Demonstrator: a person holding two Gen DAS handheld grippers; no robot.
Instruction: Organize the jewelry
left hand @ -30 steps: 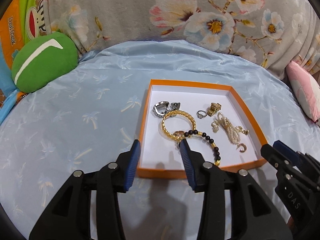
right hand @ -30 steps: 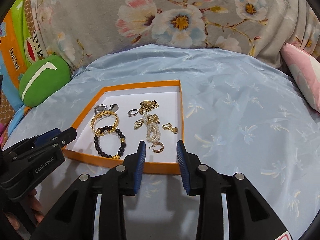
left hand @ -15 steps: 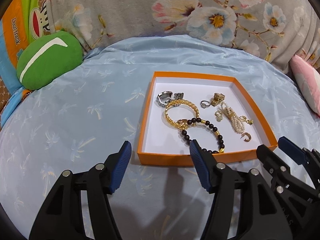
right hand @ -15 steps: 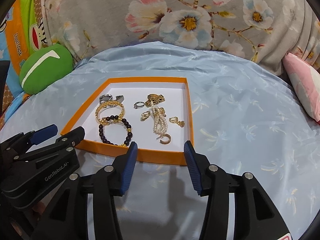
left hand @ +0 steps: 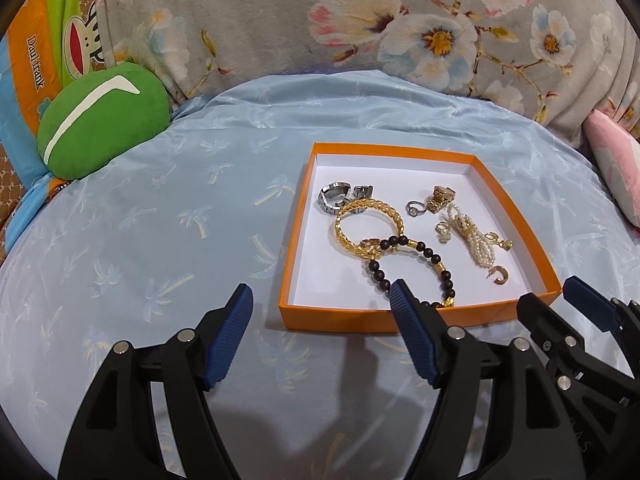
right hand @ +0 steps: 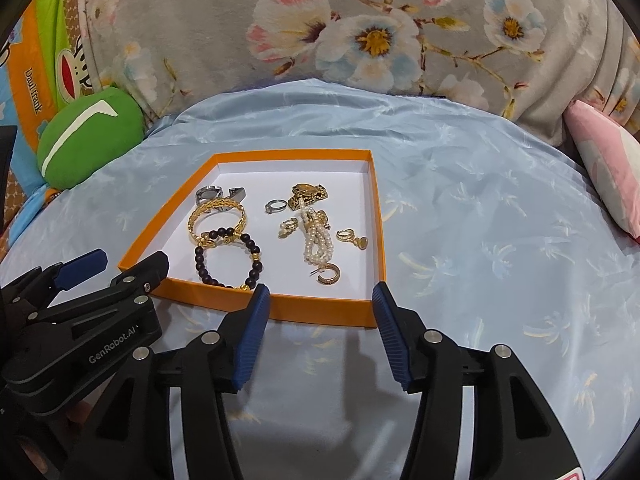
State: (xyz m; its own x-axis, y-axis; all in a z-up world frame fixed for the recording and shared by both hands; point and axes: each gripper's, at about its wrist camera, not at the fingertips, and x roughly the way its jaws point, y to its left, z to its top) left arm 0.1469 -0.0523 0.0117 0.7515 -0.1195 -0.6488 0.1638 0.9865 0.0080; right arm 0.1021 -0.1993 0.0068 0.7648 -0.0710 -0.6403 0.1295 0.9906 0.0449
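Observation:
An orange tray (left hand: pixel 334 322) (right hand: pixel 320 314) with a white floor lies on the blue bedspread. In it are a gold chain bracelet (left hand: pixel 370 222) (right hand: pixel 216 216), a black bead bracelet (left hand: pixel 408 264) (right hand: pixel 226 260), a silver ring piece (left hand: pixel 334 198) (right hand: pixel 208 193), a pearl strand (left hand: pixel 478 240) (right hand: pixel 316 242), a small silver ring (right hand: pixel 277 205), a gold watch-like piece (right hand: pixel 308 193) and several gold earrings. My left gripper (left hand: pixel 320 312) is open and empty, just short of the tray's near left corner. My right gripper (right hand: pixel 320 308) is open and empty at the tray's near wall.
A green plush cushion (left hand: pixel 100 124) (right hand: pixel 88 140) sits at the far left. A floral grey blanket (left hand: pixel 360 20) rises behind the bed. A pink pillow (right hand: pixel 608 160) lies at the right. Each gripper shows in the other's view, the right one (left hand: pixel 576 320) and the left one (right hand: pixel 100 280).
Both grippers have opened wider and drawn back from the tray toward me. The jewelry in the tray has not moved.

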